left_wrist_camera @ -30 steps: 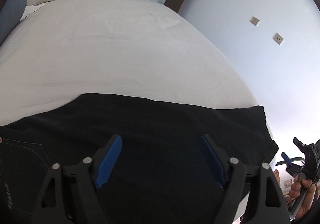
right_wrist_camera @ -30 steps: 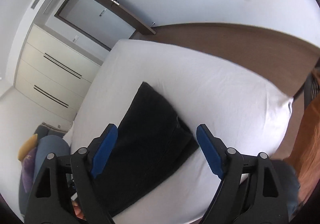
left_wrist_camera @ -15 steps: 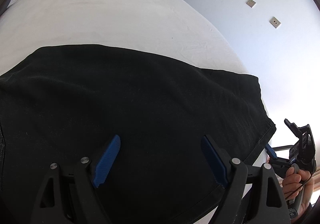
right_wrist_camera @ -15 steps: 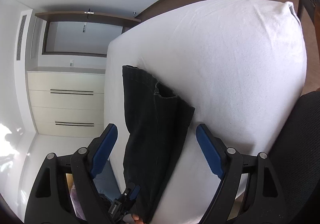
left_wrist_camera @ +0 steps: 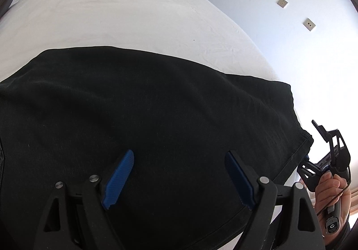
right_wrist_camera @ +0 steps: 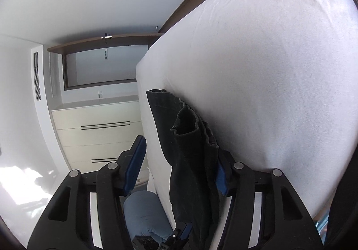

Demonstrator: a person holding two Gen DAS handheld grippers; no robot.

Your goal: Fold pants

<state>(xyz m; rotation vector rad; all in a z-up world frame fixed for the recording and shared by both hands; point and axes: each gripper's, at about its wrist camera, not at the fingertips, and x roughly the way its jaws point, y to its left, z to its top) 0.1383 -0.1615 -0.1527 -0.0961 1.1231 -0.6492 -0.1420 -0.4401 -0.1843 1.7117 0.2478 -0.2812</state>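
Note:
Black pants [left_wrist_camera: 156, 115] lie flat along the near edge of a white bed [left_wrist_camera: 123, 15]. My left gripper [left_wrist_camera: 179, 174] is open just above the middle of the pants, blue pads apart, holding nothing. The right gripper shows at the right edge of the left wrist view [left_wrist_camera: 326, 160], held in a hand by the hem end. In the right wrist view the pants [right_wrist_camera: 190, 149] run away from me along the bed [right_wrist_camera: 268, 71], and the right gripper [right_wrist_camera: 179, 169] is open with the hem end between its blue pads.
A white wall with two switch plates [left_wrist_camera: 310, 24] stands beyond the bed's right side. White drawers [right_wrist_camera: 98, 133] and a doorway stand past the far end. A blue-clad leg [right_wrist_camera: 143, 214] is below the right gripper.
The left gripper dropped closer over the pants. The right gripper rolled and moved in to the hem end, so the cloth now lies between its pads.

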